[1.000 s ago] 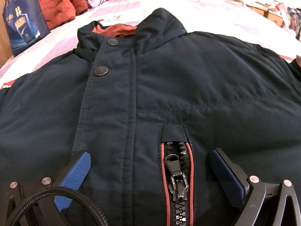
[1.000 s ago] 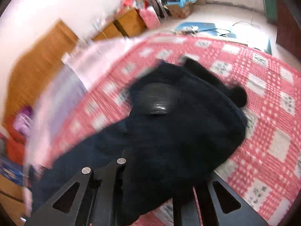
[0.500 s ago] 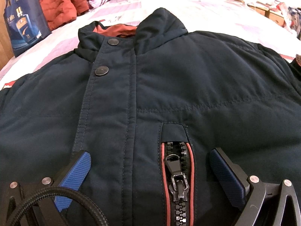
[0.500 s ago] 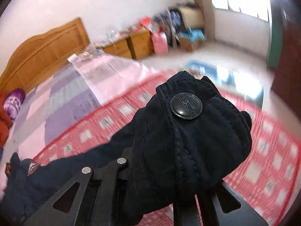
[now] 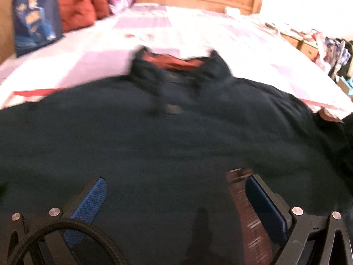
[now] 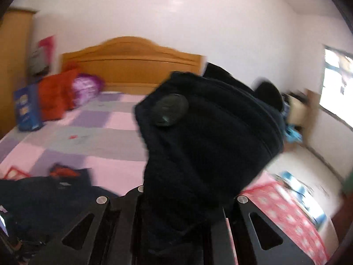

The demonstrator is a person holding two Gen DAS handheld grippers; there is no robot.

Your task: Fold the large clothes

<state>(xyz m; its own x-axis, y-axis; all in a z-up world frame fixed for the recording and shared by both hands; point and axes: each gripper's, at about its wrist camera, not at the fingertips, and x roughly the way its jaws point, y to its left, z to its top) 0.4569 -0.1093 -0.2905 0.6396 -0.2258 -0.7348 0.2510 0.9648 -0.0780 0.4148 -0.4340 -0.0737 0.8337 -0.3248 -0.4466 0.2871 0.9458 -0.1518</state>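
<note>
While the right gripper (image 6: pixel 187 207) clamps the jacket's cuff (image 6: pixel 205 137), blocking the view, the left gripper (image 5: pixel 176 201) gapes wide over the jacket (image 5: pixel 154 137). Headboard (image 6: pixel 132 64) at twelve o'clock; blue bag (image 6: pixel 27 108) at nine.

Materials as I see them: jacket (image 5: pixel 176 137), dark navy matt woven cloth, rust-coloured lining at the collar; its snap button (image 6: pixel 169 110), dull dark, slight sheen. My left claw (image 5: pixel 174 201): blue textured pads (image 5: pixel 90 201), matt black frame, bright metal screws. Headboard (image 6: pixel 132 64), smooth varnished wood.
</note>
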